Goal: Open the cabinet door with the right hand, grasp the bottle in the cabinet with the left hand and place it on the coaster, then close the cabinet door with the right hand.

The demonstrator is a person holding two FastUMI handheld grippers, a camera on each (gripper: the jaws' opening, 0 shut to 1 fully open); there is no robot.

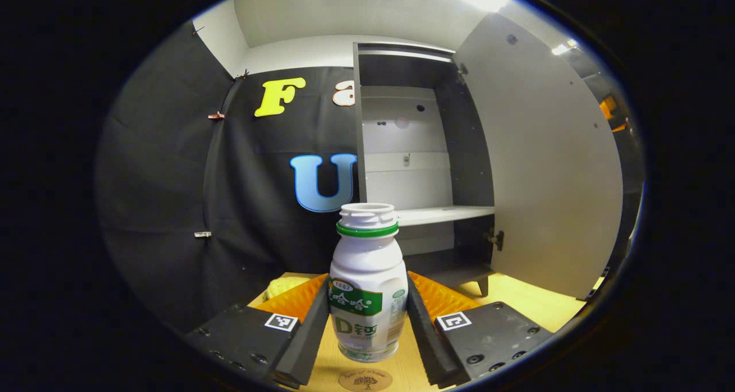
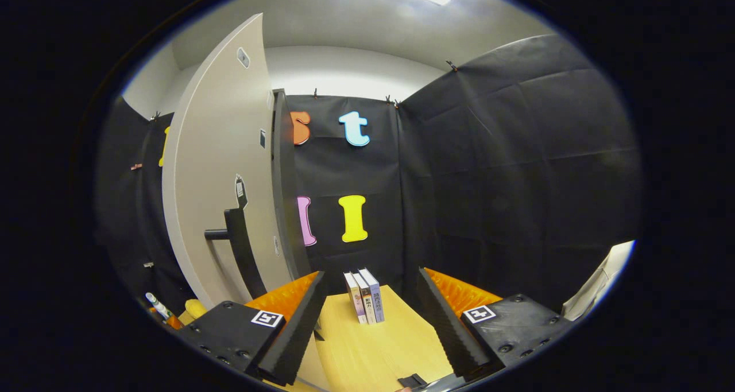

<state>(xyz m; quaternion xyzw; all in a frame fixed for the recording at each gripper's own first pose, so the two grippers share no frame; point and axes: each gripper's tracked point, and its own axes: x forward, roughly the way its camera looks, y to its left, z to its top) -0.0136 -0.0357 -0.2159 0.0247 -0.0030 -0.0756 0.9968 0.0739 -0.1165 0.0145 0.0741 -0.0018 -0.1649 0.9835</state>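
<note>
Between the left gripper [image 1: 367, 323] fingers: bottle [image 1: 367, 288] clamped upright, hanging just above the coaster [image 1: 365, 379] on the table [image 1: 517, 300]. Behind, cabinet [image 1: 413, 168] door [image 1: 545, 168] swung wide. Right gripper [image 2: 370, 323] spread, holding nothing, door handle [image 2: 238, 237] to its left.

Counted: one bottle [image 1: 366, 283], centre-bottom of left gripper view. One coaster [image 1: 365, 379] below it. One cabinet [image 1: 422, 168] with one open door [image 1: 545, 162]; one shelf [image 1: 442, 214] seen inside. Three books [image 2: 365, 296] counted upright at lower centre of right gripper view. One door handle [image 2: 238, 248] at left.
</note>
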